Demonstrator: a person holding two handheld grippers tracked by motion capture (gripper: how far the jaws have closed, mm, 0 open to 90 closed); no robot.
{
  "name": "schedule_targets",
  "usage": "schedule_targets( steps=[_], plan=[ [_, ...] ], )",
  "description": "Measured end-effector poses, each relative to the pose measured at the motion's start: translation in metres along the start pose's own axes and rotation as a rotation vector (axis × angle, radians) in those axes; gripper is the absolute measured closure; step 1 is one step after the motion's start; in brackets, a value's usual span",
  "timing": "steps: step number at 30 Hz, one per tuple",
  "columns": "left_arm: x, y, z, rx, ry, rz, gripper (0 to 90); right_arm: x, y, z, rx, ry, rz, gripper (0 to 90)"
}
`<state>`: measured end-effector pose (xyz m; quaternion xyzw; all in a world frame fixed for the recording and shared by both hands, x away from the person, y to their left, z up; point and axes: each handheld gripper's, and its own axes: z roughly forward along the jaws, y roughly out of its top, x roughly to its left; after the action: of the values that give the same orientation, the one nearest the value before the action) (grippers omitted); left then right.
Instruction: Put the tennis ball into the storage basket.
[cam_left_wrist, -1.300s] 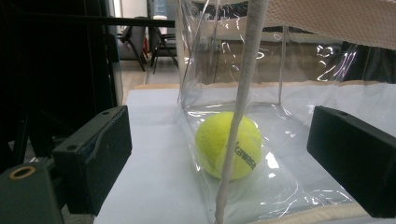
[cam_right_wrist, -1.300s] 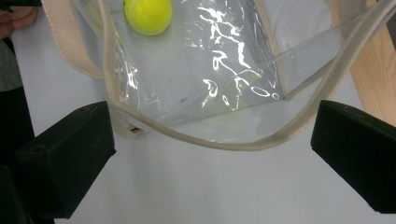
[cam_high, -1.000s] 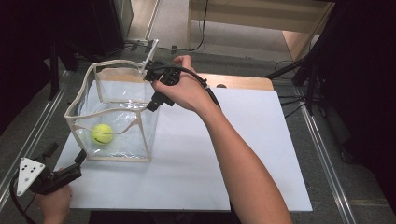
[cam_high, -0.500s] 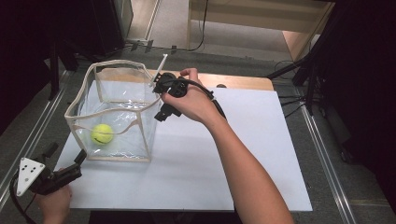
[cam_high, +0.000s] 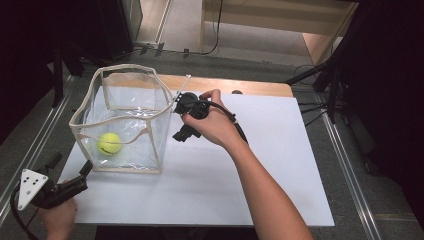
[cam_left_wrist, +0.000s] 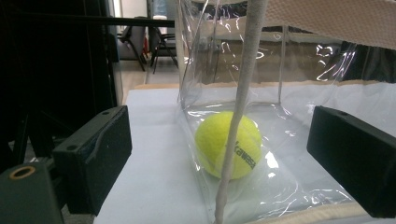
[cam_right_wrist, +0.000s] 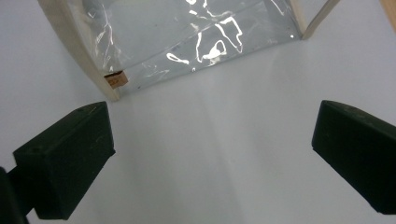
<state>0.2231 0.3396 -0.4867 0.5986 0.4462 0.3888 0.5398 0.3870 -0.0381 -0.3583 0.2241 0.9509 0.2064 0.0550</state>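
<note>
Clear plastic bag (cam_high: 125, 120) w/ cream fabric edging stood upright and open-topped on white board (cam_high: 240, 185), toward its left-rear part. Tennis ball (cam_high: 109, 143), yellow-green, lay inside on bag floor, near front-left corner; in left gripper view ball (cam_left_wrist: 229, 144) sat behind a cream corner seam, dark lettering on its side. Right gripper (cam_high: 182, 134) was held in person's right hand (cam_high: 212, 124) just beside bag's right wall, outside it, pointing down at board; jaws stood wide apart w/ nothing between, and right gripper view showed bare white board and bag's lower edge (cam_right_wrist: 187, 42) beyond them. Left gripper (cam_high: 82, 175) rested low at board's front-left edge, near bag's front-left corner, aimed at it; jaws wide, not touching bag, empty. Left hand (cam_high: 57, 220) at bottom-left of high view.
</note>
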Motion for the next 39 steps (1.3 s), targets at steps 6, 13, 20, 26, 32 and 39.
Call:
schedule_targets(
  steps=[6, 13, 20, 26, 32, 39],
  plan=[
    [0.000, 0.000, 0.000, 0.002, 0.000, 0.003, 6.9, 0.002, -0.015, 0.006, -0.012, -0.001, 0.020, 0.0],
    [0.000, 0.000, 0.000, 0.003, 0.000, 0.003, 6.9, 0.008, -0.032, 0.007, -0.037, -0.007, 0.033, 0.0],
    [0.000, 0.000, 0.000, 0.003, 0.000, 0.003, 6.9, 0.012, -0.050, 0.013, -0.038, -0.010, 0.049, 0.0],
    [0.000, 0.000, 0.000, 0.007, 0.003, 0.006, 6.9, 0.013, -0.065, 0.016, -0.056, 0.000, 0.055, 0.0],
    [0.000, 0.000, 0.000, 0.007, 0.003, 0.006, 6.9, 0.013, -0.083, 0.020, -0.075, -0.013, 0.074, 0.0],
    [0.000, 0.000, 0.000, 0.007, 0.002, 0.005, 6.9, 0.010, -0.104, 0.019, -0.129, -0.018, 0.092, 0.0]
  ],
)
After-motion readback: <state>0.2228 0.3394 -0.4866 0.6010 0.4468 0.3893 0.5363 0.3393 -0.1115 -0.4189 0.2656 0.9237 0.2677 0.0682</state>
